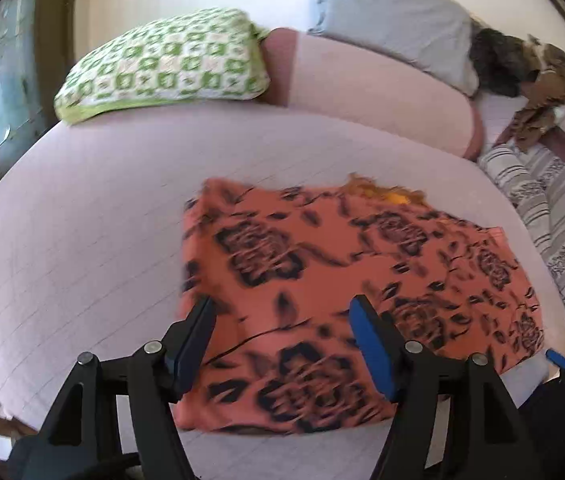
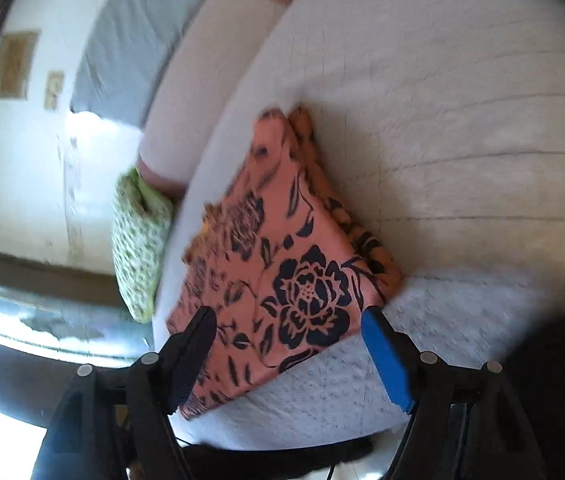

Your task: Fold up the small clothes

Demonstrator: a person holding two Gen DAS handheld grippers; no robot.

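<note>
An orange garment with a dark flower print (image 1: 346, 288) lies folded into a rough rectangle on the pale bed cover (image 1: 82, 220). My left gripper (image 1: 282, 308) is open and empty, hovering above the garment's near left part. In the right wrist view the same garment (image 2: 282, 264) lies folded, with stacked layers showing along its right edge. My right gripper (image 2: 288, 316) is open and empty, just above the garment's near corner. The right gripper's blue pad also shows at the right edge of the left wrist view (image 1: 558, 358).
A green and white pillow (image 1: 162, 64) lies at the head of the bed, beside a pink bolster (image 1: 362, 84) and a grey pillow (image 1: 394, 16). A striped cloth (image 1: 554, 216) and a brown garment (image 1: 546, 88) lie on the right. A window (image 2: 34, 320) is beyond the bed.
</note>
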